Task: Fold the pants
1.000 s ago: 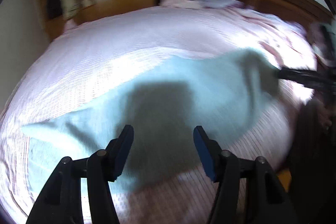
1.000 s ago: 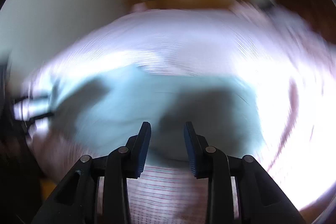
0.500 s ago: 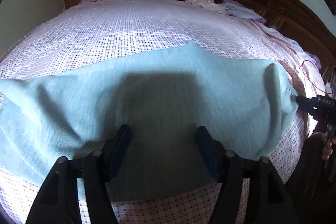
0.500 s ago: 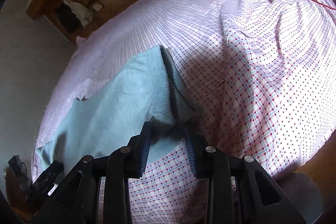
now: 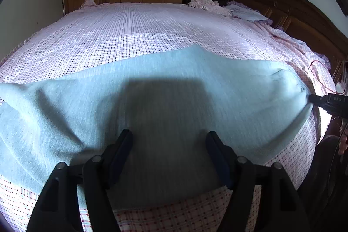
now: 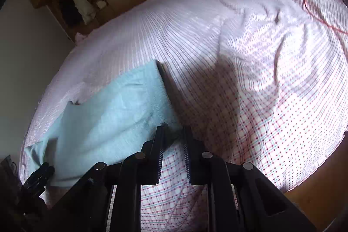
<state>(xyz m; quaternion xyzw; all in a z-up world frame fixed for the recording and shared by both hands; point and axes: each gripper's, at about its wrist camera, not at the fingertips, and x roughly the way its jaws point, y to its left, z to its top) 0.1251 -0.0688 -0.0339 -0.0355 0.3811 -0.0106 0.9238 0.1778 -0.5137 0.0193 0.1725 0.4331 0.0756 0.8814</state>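
Bedspread (image 5: 152, 32) beyond pants (image 5: 174, 84) lies open.

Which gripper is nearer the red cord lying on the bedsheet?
Right. The right gripper grips the light blue pants' corner at the end toward the red cord; the left gripper hovers open over their middle, farther away.

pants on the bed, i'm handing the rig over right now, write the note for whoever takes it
Left gripper: open, jaws have just been widening, holding nothing, poised over the near edge of the pants.
Right gripper: jaws have just been closing on the pants' corner at their right end; fabric sits between them.
Pants: light blue, spread lengthwise across the checked bed sheet near its front edge.
Done: laid out fairly flat, some wrinkles at the left.
Left: no fold made yet; probably grip the other end, then fold.
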